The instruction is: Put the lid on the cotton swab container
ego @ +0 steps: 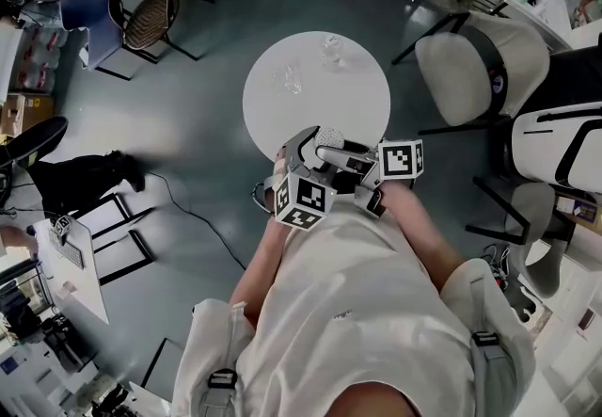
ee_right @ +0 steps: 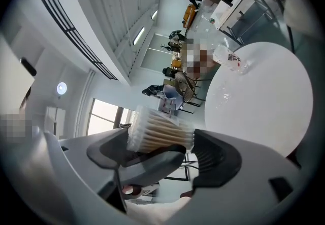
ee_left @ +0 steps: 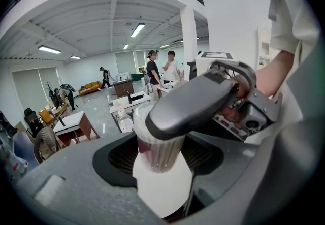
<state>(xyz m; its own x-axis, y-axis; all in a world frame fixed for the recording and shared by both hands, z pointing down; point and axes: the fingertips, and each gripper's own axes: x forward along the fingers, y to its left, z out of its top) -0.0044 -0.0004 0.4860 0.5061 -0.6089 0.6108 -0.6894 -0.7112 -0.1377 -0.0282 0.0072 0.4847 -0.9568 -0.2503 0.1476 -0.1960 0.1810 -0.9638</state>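
Over the near edge of the round white table (ego: 282, 114), close to the person's chest, both tools meet on one thing: the cotton swab container (ego: 329, 136), held clear of the tabletop.

Left gripper (ee_left: 161, 154): jaws stand wide, pads pressed on the container's sides, which is roughly upright between them. I read this as the steadying hold, since a grip round the wall leaves the top free to work on.

Right gripper (ee_right: 163, 140): comes in crosswise. In its own view the swabs lie lengthwise between its jaws, one pad at the tip end, the other at the base. In the left gripper view, one of its grey jaws lies across the container's top. The pads look to touch both ends, so I note it as closed on the container end to end. My guess at the reason: a squeeze along the axis is how a cap gets pushed home.

As for the lid, I cannot tell whether a clear one sits under that jaw.

Count: grippers, two. Swab container, one. Table, one. Loose items on the table's far half, two: a clear object (ego: 331, 50) by the far rim and a second clear object (ego: 290, 78) nearer the middle, both well apart from the grippers.
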